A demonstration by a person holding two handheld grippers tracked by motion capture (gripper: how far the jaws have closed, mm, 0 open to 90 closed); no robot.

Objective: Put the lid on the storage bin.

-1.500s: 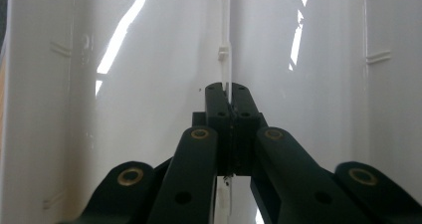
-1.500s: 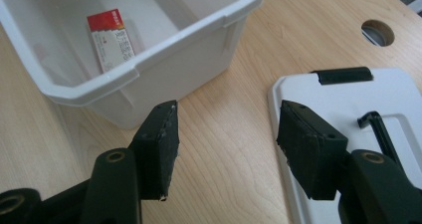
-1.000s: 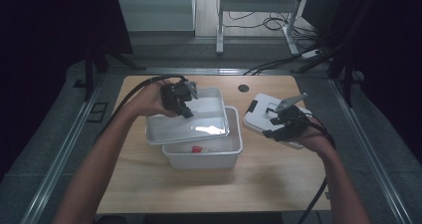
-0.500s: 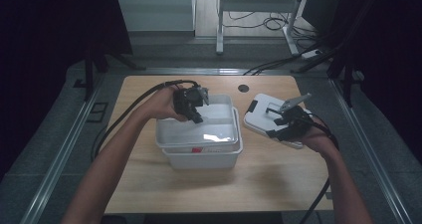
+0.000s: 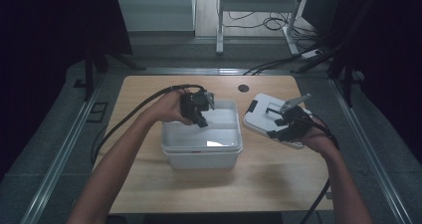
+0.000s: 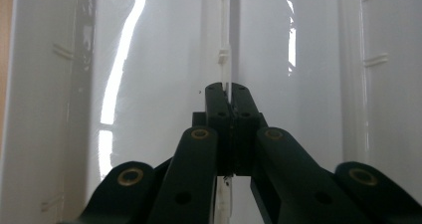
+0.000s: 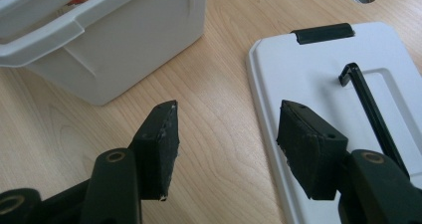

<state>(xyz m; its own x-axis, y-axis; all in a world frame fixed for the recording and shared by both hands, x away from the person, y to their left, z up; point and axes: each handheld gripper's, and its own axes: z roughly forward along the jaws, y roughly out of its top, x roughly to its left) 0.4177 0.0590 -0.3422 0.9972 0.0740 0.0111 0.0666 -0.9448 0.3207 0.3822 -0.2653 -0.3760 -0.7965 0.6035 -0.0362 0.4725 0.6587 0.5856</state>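
Tray: white insert [image 5: 219, 129] clamped by its thin centre wall in left tool [image 6: 227, 98], seated in bin [image 5: 201, 157].
Right tool [image 7: 226, 134]: wide, empty, lid [image 7: 323, 84] beneath right jaw, on desk [image 7: 214, 109].

A lab: wooden table [image 5: 149, 184] amid dark curtains, floor cables [image 5: 259, 22].

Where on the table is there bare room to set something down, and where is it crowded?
Free: the near strip of the table in front of the white bin, and the left side beside it. Crowded: the right, where the white lid lies under the right claw, leaving a narrow gap to the bin.
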